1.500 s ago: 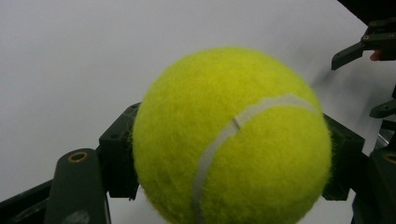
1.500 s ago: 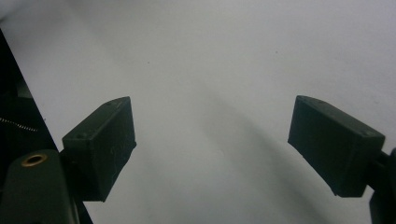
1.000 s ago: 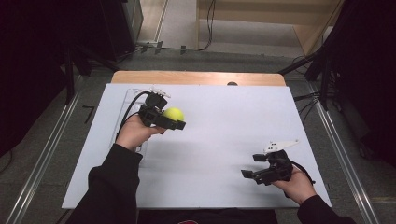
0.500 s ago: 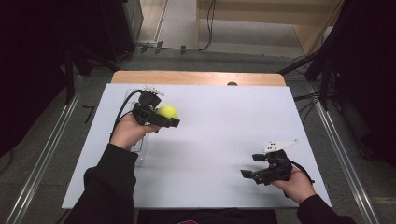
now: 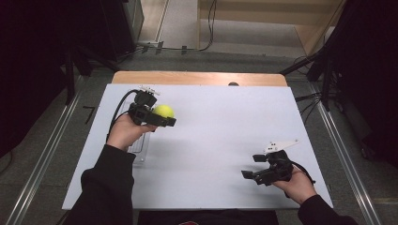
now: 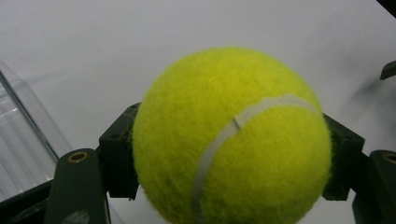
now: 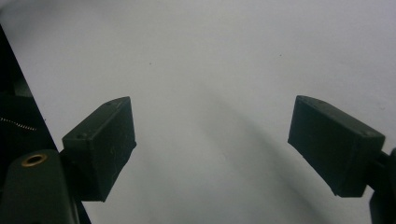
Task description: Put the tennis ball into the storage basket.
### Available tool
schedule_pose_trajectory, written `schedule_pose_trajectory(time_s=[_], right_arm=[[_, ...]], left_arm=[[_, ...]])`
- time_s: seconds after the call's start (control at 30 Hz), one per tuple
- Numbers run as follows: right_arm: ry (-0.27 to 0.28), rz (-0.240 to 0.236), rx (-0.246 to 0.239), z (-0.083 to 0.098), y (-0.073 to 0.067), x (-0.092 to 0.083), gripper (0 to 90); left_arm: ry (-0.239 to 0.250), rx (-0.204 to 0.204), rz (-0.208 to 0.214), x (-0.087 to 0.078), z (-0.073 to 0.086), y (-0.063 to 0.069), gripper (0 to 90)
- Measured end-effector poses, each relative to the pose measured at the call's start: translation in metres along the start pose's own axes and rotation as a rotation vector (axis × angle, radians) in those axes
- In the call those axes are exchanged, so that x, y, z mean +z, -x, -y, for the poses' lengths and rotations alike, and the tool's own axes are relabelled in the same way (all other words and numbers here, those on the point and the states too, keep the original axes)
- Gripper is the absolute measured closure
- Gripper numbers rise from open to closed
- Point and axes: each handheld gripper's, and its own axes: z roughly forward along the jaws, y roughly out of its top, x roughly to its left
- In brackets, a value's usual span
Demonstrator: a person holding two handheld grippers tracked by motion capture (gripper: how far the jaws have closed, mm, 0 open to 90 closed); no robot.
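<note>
Over the far-left part of the counter (image 5: 211,140), the left hand-held gripper (image 5: 162,117) clamps the tennis ball (image 5: 164,111) between its jaws. Well apart, near the front right, the right hand-held gripper (image 5: 251,169) rests with jaws spread and empty, pointing leftward.

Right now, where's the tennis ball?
The tennis ball is clamped in the left tool over the table's far-left part, beside a clear tray.

The high view looks forward and down over the white table (image 5: 220,126); both gripper views look closely at that same tabletop.
</note>
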Motion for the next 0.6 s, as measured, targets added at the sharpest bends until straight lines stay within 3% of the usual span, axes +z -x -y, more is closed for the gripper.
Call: schedule_pose_trajectory(time_s=[0.6], right_arm=[[-0.006,-0.002,-0.005,-0.002,-0.001,0.002,12.8]], left_arm=[[0.016,-0.037,-0.032,-0.007,0.006,-0.013,26.8]])
